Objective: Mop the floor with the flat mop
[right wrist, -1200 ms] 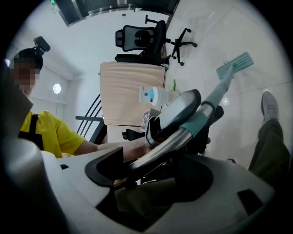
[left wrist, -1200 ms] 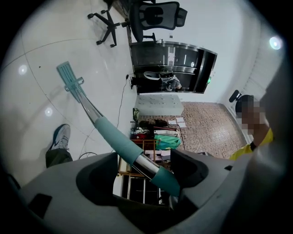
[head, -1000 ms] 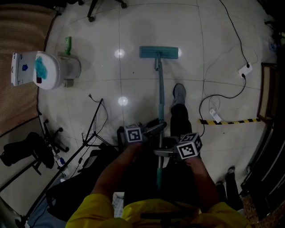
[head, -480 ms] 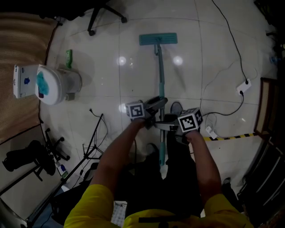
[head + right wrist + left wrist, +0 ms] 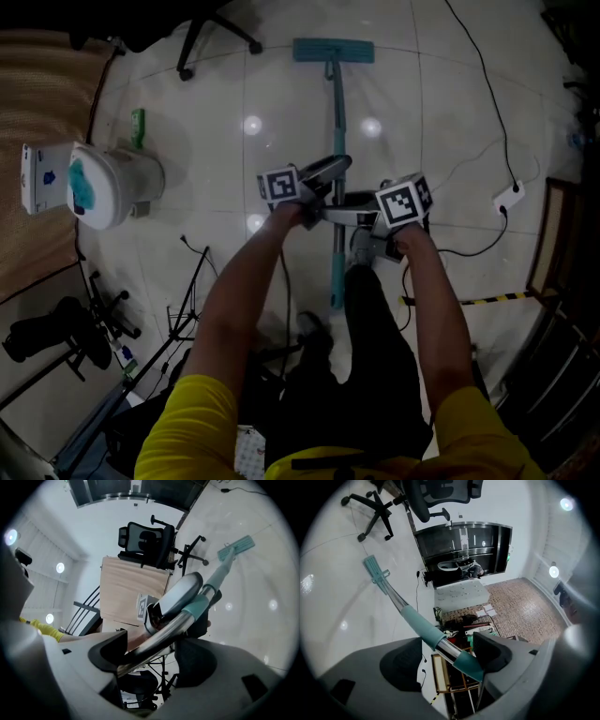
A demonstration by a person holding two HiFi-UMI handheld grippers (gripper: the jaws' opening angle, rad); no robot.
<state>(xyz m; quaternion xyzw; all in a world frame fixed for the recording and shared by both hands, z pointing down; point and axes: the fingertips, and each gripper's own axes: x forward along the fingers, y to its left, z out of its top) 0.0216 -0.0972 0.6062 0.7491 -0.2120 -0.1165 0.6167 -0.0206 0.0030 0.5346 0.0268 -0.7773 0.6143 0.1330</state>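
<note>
The flat mop has a teal head [image 5: 333, 50] lying flat on the pale tiled floor at the top of the head view. Its handle [image 5: 335, 141] runs straight back toward me. My left gripper [image 5: 322, 192] is shut on the handle from the left, and my right gripper [image 5: 359, 215] is shut on it just behind, from the right. In the left gripper view the handle [image 5: 421, 626] passes between the jaws of the left gripper [image 5: 451, 657], out to the mop head [image 5: 373, 569]. In the right gripper view the metal handle [image 5: 161, 633] lies in the right gripper [image 5: 149, 654], the mop head [image 5: 236, 547] far ahead.
A white toilet-like unit [image 5: 101, 178] and a green item [image 5: 138, 127] stand at the left beside a brown mat [image 5: 42, 94]. An office chair base [image 5: 211, 36] is at top left. Cables and a power strip [image 5: 514, 195] lie right. Tripods [image 5: 141, 347] crowd the lower left; striped tape [image 5: 469, 300] marks the right.
The mop head has slid farther away across the floor. Both arms have stretched forward with the handle, both grippers still gripping it, and the person has stepped forward.
</note>
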